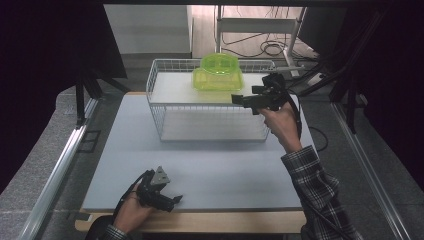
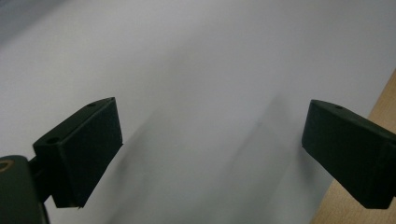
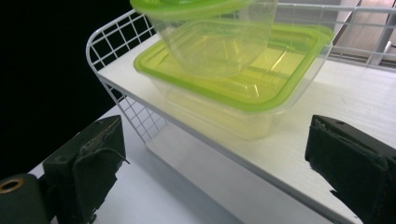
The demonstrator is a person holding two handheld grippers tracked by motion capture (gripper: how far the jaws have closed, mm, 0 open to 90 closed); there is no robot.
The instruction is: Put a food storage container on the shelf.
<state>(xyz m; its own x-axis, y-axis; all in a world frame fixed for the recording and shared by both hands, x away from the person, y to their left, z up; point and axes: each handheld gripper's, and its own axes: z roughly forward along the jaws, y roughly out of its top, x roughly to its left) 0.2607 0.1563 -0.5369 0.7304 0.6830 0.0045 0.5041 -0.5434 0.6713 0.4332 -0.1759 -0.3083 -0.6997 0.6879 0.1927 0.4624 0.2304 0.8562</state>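
A white wire rack (image 1: 160, 107) stands at the back of the grey mat (image 1: 220, 170). On its upper white shelf (image 3: 355, 93) sits a clear rectangular container with a green lid (image 1: 218, 80) (image 3: 243, 88). A smaller green-lidded tub (image 1: 219, 62) (image 3: 215, 37) is stacked on top of it. My right gripper (image 1: 236, 99) (image 3: 215, 140) hovers at the rack's right end, level with the upper shelf and pointing at the containers; it is open and holds nothing. My left gripper (image 1: 175, 200) (image 2: 212, 126) rests open near the mat's front left, over bare mat.
The rack's lower shelf (image 1: 210, 131) is bare. The table's wooden edge (image 2: 383, 98) runs along the front. Metal rails (image 1: 60, 165) flank the table on the left. Cables (image 1: 270, 49) and dark stands lie behind the rack.
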